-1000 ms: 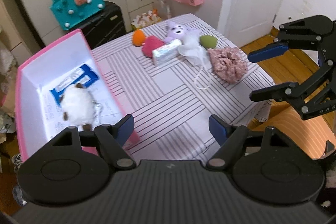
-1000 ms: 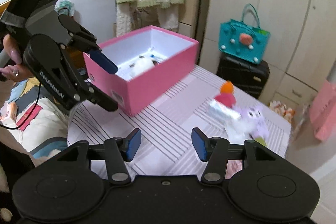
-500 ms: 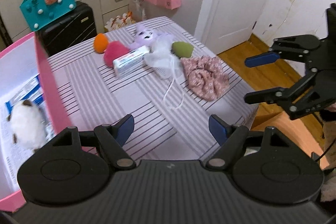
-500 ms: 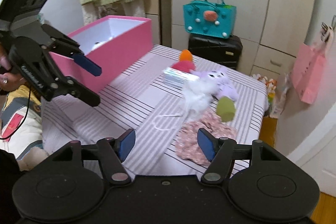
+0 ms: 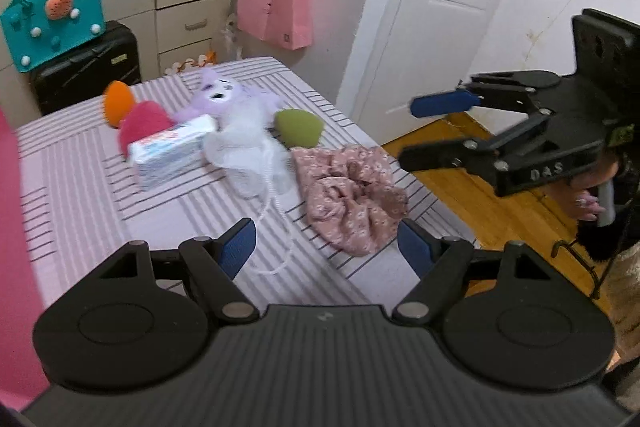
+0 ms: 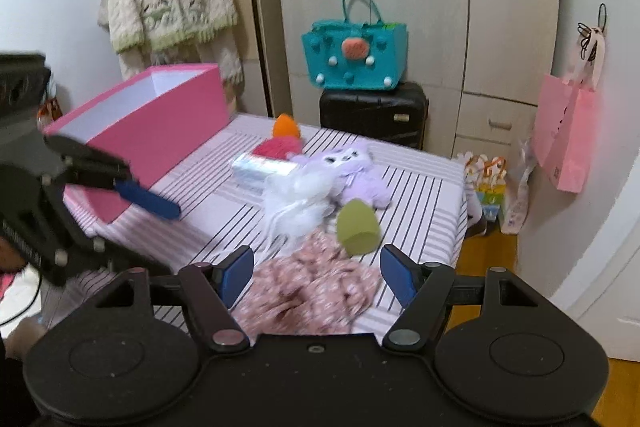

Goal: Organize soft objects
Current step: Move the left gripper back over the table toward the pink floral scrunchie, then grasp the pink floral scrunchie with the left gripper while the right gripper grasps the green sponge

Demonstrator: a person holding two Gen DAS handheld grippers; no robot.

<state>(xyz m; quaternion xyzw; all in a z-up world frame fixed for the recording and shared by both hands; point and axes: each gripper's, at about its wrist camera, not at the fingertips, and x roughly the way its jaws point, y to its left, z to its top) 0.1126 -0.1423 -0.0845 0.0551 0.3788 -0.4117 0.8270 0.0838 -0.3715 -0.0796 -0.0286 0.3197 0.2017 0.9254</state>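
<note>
- Left wrist view: a bedroom with cupboards, a white door (image 5: pixel 420 39) and a striped surface (image 5: pixel 80 187); on it lie an orange sponge (image 5: pixel 118 101), a red sponge (image 5: pixel 144 127), a tissue pack (image 5: pixel 172 149), a purple plush (image 5: pixel 224 99), a white mesh puff (image 5: pixel 248 151), a green sponge (image 5: pixel 298 127) and a floral cloth (image 5: pixel 352 195)
- The left tongs (image 5: pixel 326 251) stand wide and empty above the near edge; the right tongs (image 5: pixel 436 131) hang off to the right, also empty
- Right wrist view: the same room from the other side; the right tongs (image 6: pixel 316 273) are opening, nothing gripped, with the cloth (image 6: pixel 316 291) just below and between them
- Risk: the puff's cord trails beside the cloth, so a grab could snag it and drag the puff; closing high may pinch only a fold
- Only this view shows the pink box (image 6: pixel 160 123) well; the left view shows just its blurred edge
</note>
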